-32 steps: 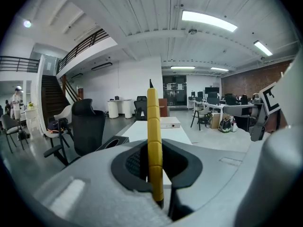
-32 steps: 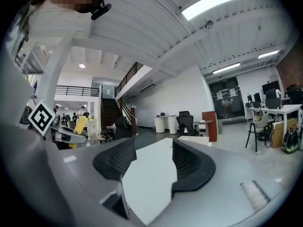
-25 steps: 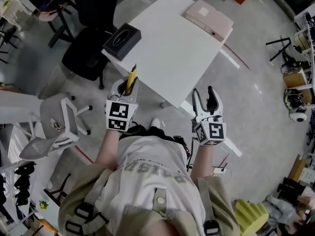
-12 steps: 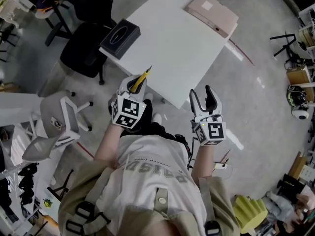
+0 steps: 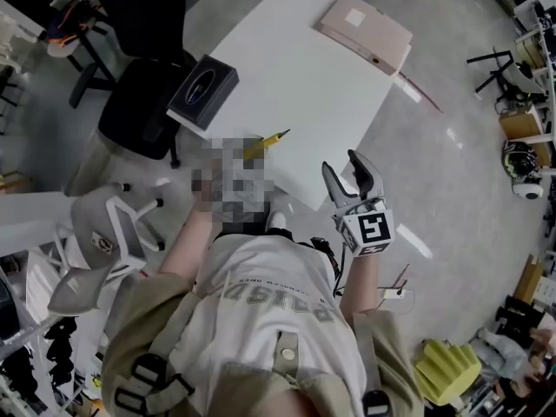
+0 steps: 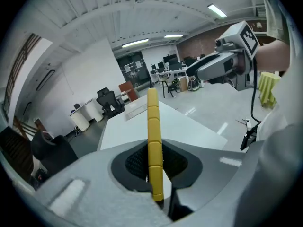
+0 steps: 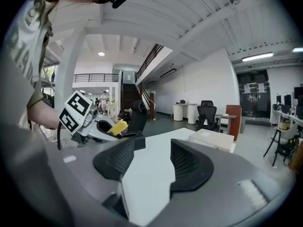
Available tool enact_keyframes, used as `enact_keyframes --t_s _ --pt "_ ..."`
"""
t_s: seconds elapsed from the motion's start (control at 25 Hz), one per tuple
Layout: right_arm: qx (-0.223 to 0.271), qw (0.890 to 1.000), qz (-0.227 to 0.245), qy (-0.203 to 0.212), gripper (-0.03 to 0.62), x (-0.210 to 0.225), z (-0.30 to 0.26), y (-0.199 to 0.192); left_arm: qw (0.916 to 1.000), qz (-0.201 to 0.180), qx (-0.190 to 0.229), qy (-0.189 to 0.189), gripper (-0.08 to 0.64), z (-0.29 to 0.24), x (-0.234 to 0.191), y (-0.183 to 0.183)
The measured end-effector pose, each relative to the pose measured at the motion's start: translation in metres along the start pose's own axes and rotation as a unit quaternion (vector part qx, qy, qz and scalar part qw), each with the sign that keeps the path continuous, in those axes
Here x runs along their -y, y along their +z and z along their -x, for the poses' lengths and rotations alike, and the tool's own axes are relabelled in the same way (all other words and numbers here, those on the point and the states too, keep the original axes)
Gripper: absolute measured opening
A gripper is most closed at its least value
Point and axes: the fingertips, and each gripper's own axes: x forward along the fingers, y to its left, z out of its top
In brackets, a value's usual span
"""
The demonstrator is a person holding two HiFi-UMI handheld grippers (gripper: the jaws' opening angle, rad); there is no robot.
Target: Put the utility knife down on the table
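A yellow utility knife (image 6: 154,141) is clamped between the shut jaws of my left gripper (image 6: 154,170) and sticks out forward past them. In the head view the knife (image 5: 266,143) pokes out up and to the right over the near edge of the white table (image 5: 300,76); a mosaic patch covers the left gripper there. My right gripper (image 5: 350,175) hovers at the table's near corner, to the right of the knife. Its jaws stand apart with nothing between them (image 7: 150,163).
A black box (image 5: 202,91) sits on the table's left corner and a pink binder (image 5: 365,28) lies at its far end. A black office chair (image 5: 139,102) and a grey chair (image 5: 100,233) stand to the left of the table.
Both grippers have moved forward toward the table's near edge. The left one has rolled, so the knife now leans right over the edge instead of pointing straight away.
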Motion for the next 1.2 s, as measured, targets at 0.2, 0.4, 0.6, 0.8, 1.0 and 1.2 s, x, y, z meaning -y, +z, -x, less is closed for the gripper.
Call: enact_keyframes --t_s 0.2,0.4,0.6,0.8,1.0,1.2 --pt "-0.033 0.996 0.072 0.048 0.238 -0.011 -0.032 0.008 0.9939 -0.104 -0.021 -0.027 0.041 -0.023 -0.001 0.004" --pt "-0.062 0.982 0.148 0.097 0.238 -0.023 -0.061 0.015 0.9862 -0.152 -0.025 -0.061 0.040 -0.044 0.001 0.006" --pt "-0.118 0.960 0.215 0.135 0.238 -0.030 -0.084 -0.001 0.9780 -0.184 -0.032 -0.093 0.041 -0.061 0.003 0.002" --pt "-0.175 0.930 0.272 0.177 0.236 -0.039 -0.105 -0.027 0.9698 -0.209 -0.045 -0.118 0.040 -0.075 0.003 -0.006" --pt "-0.199 0.917 0.276 0.207 0.212 -0.046 -0.122 -0.046 0.9632 -0.227 -0.047 -0.136 0.041 -0.085 0.004 -0.010" --pt "-0.234 0.897 0.300 0.227 0.183 -0.049 -0.131 -0.067 0.9537 -0.254 -0.051 -0.153 0.041 -0.095 0.008 -0.015"
